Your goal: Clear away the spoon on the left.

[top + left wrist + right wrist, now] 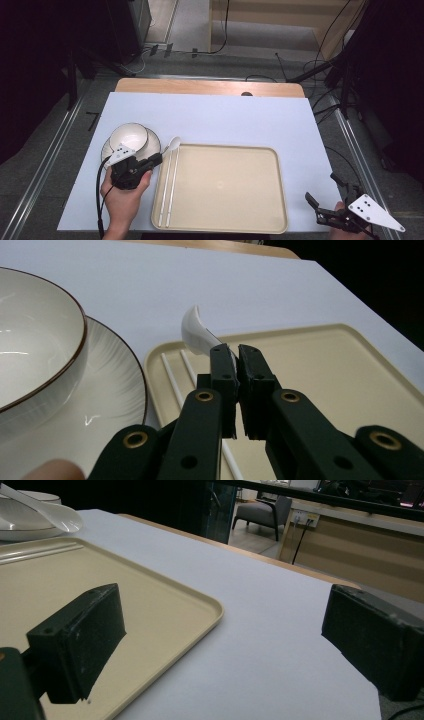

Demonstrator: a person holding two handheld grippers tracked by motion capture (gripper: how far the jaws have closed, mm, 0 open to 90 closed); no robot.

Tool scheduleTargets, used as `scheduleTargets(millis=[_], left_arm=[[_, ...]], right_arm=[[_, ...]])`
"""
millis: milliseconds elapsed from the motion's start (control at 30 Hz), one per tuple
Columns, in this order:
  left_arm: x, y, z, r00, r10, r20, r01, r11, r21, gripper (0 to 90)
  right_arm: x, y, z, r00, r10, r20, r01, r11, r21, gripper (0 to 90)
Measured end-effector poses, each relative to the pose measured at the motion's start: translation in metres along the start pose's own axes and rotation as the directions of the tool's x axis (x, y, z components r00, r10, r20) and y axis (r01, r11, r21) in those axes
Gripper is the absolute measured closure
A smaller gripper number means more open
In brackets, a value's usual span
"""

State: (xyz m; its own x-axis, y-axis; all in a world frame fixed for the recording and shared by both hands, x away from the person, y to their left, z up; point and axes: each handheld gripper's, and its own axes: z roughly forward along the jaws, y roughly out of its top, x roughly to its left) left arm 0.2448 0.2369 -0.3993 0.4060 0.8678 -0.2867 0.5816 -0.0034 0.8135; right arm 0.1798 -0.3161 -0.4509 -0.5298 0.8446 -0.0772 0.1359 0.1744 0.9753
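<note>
A wooden table (210, 87) stands here, nearly all of it under a pale blue-white sheet (225, 120). Directly on the sheet lie a beige tray (225, 187) toward the near edge and, just left of it, a white plate (107, 147) bearing a bowl (128, 137)

The left gripper (156, 160) has its jaws pinched nearly together; the right gripper (322, 192) has its jaws spread wide.

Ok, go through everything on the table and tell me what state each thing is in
Left gripper: shut on the spoon's handle.
Spoon: held, its scoop over the tray's far left corner.
Right gripper: open, holding nothing.
Tray: chopsticks along its left side.
Chopsticks: lying parallel.
Bowl: upright on the plate.
Plate: under the bowl.
</note>
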Motion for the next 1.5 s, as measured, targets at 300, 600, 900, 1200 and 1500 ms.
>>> scheduleTargets(millis=[300,600,900,1200,1500], left_arm=[[-0.013,-0.008,0.017,0.9996,0.024,0.011,-0.024,0.9996,0.017,87.0],[-0.026,-0.020,0.033,0.9991,0.042,-0.004,-0.042,0.9987,0.028,87.0],[-0.036,-0.026,0.040,0.9992,0.040,0.002,-0.040,0.9956,0.085,78.6],[-0.040,-0.028,0.047,0.9983,0.058,0.007,-0.059,0.9856,0.159,86.4],[-0.047,-0.041,0.044,0.9947,0.097,0.035,-0.103,0.9618,0.254,90.0]], right_arm=[[0.000,0.000,0.000,1.0000,-0.001,-0.002,0.001,1.000,0.002,3.7],[0.000,0.000,0.000,1.0000,0.001,-0.002,-0.001,1.000,0.001,3.7],[0.000,0.000,0.000,1.0000,-0.001,-0.001,0.001,1.000,0.001,3.7],[0.000,0.000,0.000,1.0000,-0.003,-0.002,0.003,1.000,0.004,3.7],[0.001,-0.001,0.001,1.0000,-0.003,-0.003,0.003,1.000,0.003,3.7]])
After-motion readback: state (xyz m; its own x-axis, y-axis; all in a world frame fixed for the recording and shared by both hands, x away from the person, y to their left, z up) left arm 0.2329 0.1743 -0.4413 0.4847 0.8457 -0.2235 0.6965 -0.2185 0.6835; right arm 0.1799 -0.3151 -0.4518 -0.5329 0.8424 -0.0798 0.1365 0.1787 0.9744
